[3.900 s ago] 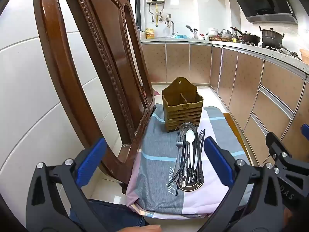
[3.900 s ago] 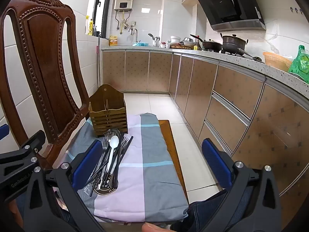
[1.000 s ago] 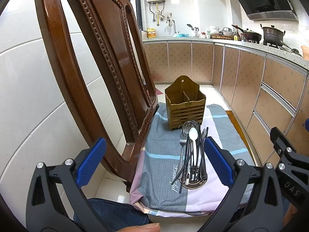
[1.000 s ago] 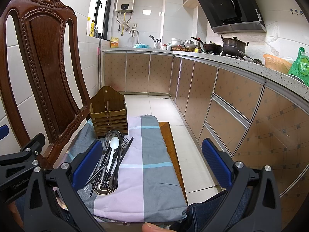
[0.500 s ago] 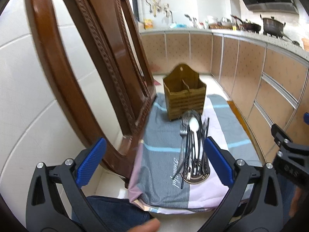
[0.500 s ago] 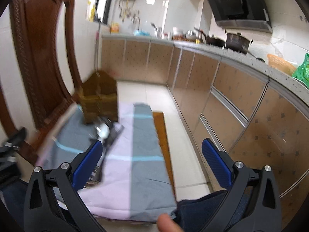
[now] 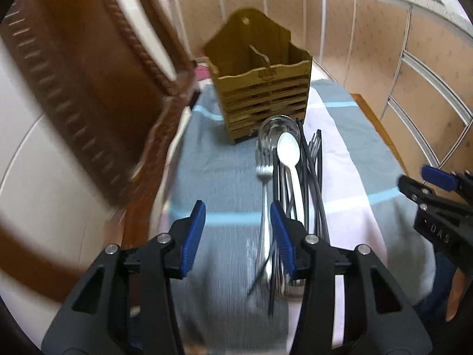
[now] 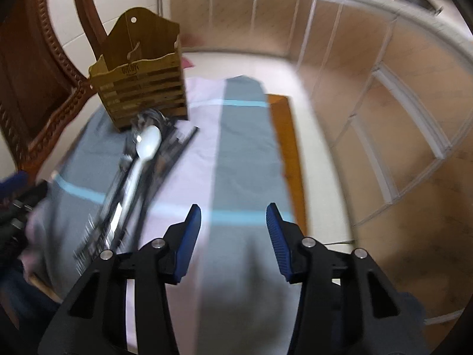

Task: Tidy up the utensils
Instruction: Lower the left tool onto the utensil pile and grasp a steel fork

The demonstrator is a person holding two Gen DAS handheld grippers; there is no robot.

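Here the utensils lie bundled lengthwise near the middle of the striped cloth point(image 7: 218, 177) that covers the tabletop, handles toward the near edge. The bundle includes a white spoon point(image 7: 289, 151), a steel fork point(image 7: 264, 171) on its left side, a steel ladle point(image 7: 273, 128) beneath the spoon bowl, and black chopsticks point(image 7: 317, 183) on the right side. The wooden utensil holder point(image 7: 263, 88) stands upright at the far end of the cloth, just beyond the ladle bowl; its two compartments show no contents. A carved wooden chair point(image 7: 74, 103) stands along the left edge.

The left gripper point(image 7: 238, 224) hovers above the near end of the bundle, jaws apart at a moderate gap and holding nothing; the fork handle appears between them. The right gripper point(image 8: 233, 230) hovers over bare cloth toward the right edge, well apart from the bundle, jaws likewise parted and empty. The right wrist view is motion-blurred.
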